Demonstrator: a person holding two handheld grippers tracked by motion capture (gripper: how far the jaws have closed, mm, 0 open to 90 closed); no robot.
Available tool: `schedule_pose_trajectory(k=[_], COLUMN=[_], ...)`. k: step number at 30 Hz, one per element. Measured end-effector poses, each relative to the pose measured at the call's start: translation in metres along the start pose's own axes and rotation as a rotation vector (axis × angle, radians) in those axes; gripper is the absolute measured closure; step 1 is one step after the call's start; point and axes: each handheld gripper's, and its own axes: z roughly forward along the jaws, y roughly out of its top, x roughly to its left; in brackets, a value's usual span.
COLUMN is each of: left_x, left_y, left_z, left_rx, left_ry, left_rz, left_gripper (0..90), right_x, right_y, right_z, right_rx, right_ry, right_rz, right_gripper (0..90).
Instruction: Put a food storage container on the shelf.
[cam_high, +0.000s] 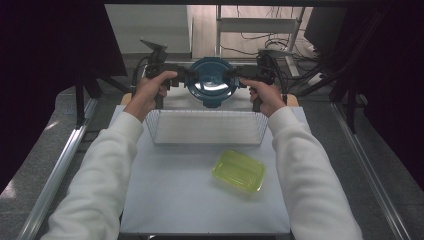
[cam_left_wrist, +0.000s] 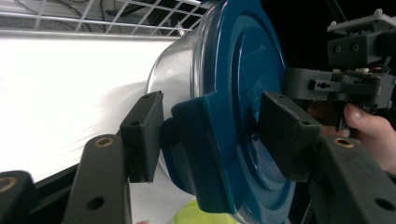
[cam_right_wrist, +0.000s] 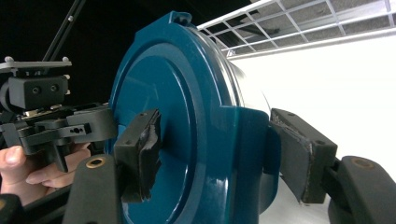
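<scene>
A round metal bowl with a dark blue lid (cam_high: 212, 80) hangs tipped on its side above the far rim of a white wire basket (cam_high: 205, 127). My left gripper (cam_high: 185, 77) clamps its left edge and my right gripper (cam_high: 235, 77) its right edge. In the left gripper view the left gripper (cam_left_wrist: 212, 126) has one pad on the lid's side tab and the other on the lid's face (cam_left_wrist: 243, 84). In the right gripper view the right gripper (cam_right_wrist: 219, 144) pinches the opposite tab of the lid (cam_right_wrist: 187, 93) the same way.
A yellow-green plastic box (cam_high: 239, 171) lies on the white table (cam_high: 170, 200) in front of the basket, right of centre. Dark curtains and metal frame rails flank the table. Cables and a shelf stand behind it.
</scene>
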Motion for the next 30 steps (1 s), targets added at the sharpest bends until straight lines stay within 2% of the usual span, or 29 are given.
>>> schedule_pose_trajectory(k=[14,16,22,24,27,28,30], left_x=[0.019,0.022,0.020,0.017,0.014,0.011,0.006], left_y=[0.002,0.001,-0.001,-0.002,-0.002,-0.004,-0.005], left_z=[0.008,0.008,0.008,0.007,0.003,0.000,-0.005], left_rx=[-0.016,-0.027,-0.041,-0.060,-0.090,-0.106,-0.116], left_ry=[-0.016,-0.029,-0.020,0.009,0.031,0.070,0.087], left_rz=[-0.095,-0.091,-0.079,-0.047,-0.039,-0.023,0.009], left_gripper=[41.3,41.4,40.5,38.1,24.7,22.9,20.8], right_x=[-0.012,-0.012,-0.010,-0.008,0.000,0.002,0.008], right_y=[0.005,0.005,0.004,0.003,0.002,0.002,0.000], right_z=[0.012,0.013,0.014,0.014,0.012,0.011,0.006], right_rx=[0.009,0.010,-0.002,-0.008,-0.046,-0.055,-0.062], right_ry=[-0.008,-0.010,-0.017,-0.033,-0.063,-0.076,-0.121], right_rz=[0.089,0.089,0.093,0.076,0.028,0.018,-0.035], right_gripper=[35.7,35.9,35.1,29.4,16.6,13.6,10.0])
